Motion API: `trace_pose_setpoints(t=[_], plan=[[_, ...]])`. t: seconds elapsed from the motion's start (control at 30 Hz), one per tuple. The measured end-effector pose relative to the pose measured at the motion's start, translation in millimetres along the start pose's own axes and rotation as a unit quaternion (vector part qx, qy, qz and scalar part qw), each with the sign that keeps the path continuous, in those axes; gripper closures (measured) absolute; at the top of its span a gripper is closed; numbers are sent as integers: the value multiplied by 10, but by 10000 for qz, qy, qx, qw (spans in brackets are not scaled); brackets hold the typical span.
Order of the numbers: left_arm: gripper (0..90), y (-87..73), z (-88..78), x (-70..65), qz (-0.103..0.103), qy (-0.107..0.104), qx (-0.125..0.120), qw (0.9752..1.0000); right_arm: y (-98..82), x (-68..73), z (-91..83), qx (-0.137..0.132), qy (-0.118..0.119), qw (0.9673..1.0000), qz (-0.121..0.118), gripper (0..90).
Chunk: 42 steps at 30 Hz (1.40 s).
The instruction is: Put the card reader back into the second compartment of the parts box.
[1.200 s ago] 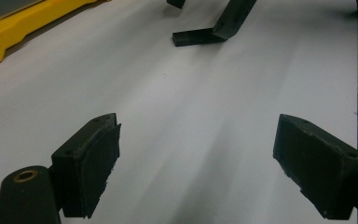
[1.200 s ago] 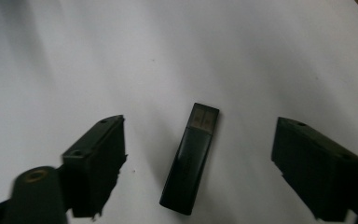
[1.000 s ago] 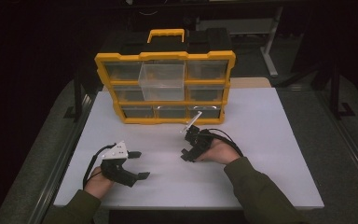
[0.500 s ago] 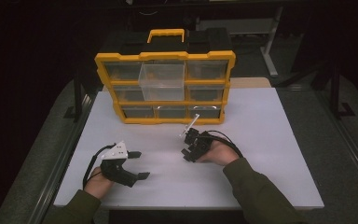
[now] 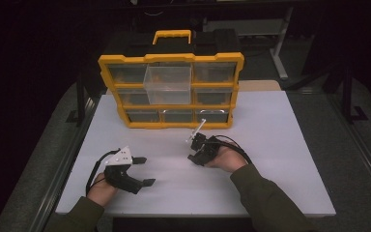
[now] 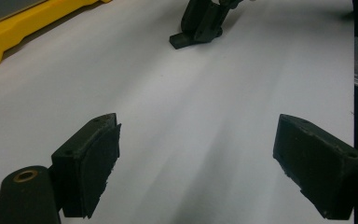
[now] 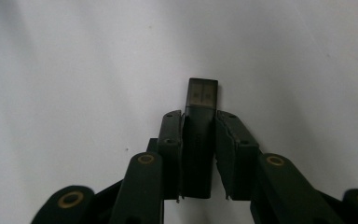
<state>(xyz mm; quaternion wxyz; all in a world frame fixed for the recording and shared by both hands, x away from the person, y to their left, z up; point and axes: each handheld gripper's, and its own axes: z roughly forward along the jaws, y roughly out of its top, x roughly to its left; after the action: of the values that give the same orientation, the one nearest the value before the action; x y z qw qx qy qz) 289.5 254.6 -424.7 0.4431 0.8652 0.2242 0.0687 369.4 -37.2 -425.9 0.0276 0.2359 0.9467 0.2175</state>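
My right gripper is shut on a small black stick with a translucent dark cap, like a USB stick, lying on the white board. Its jaws have just been closing, with the stick between them. In the high view the right gripper points down at the board, right of centre, in front of the organizer. My left gripper rests low at the front left, open, with nothing between its pads. In the left gripper view the right gripper stands far off on the board.
A yellow and black drawer organizer with a carry handle stands at the back of the white board. Its top middle clear drawer is pulled out. Grey table margins and dark stands surround the board.
The right gripper's jaws have drawn together over the board. Both hands have stayed where they were.
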Motion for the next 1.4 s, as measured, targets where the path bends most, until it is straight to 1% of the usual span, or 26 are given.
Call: trace_pose_setpoints(t=[0.33, 0.47, 0.67, 0.83, 1.03, 1.2, 1.3, 1.4], plan=[[145, -1, -4, 3, 4, -9, -7, 10000, 1, 0, -1, 2, -15, 10000, -51, 725], [146, 0, -6, 3, 5, 2, -13, 10000, -3, -9, -8, -18, 19, 10000, -84, 725], [146, 0, -5, 0, 6, -4, -13, 10000, -13, -28, -78, -150, 128, 9998, -42, 724], [146, -1, -4, 1, 4, -9, -8, 10000, -15, -40, -130, -200, 140, 9997, -21, 725], [146, -3, -6, 5, 0, -1, -3, 10000, -3, -41, -210, -248, 191, 9995, -53, 725], [146, -3, -2, 3, 11, -7, 13, 10000, 7, -44, -283, -280, 212, 9993, -139, 725], [146, -3, -3, 3, 5, -14, 4, 10000, 14, -46, -321, -313, 246, 9991, -119, 725], [146, -4, 0, 5, -1, -9, 20, 10000, 20, -57, -354, -284, 240, 9991, -194, 725]])
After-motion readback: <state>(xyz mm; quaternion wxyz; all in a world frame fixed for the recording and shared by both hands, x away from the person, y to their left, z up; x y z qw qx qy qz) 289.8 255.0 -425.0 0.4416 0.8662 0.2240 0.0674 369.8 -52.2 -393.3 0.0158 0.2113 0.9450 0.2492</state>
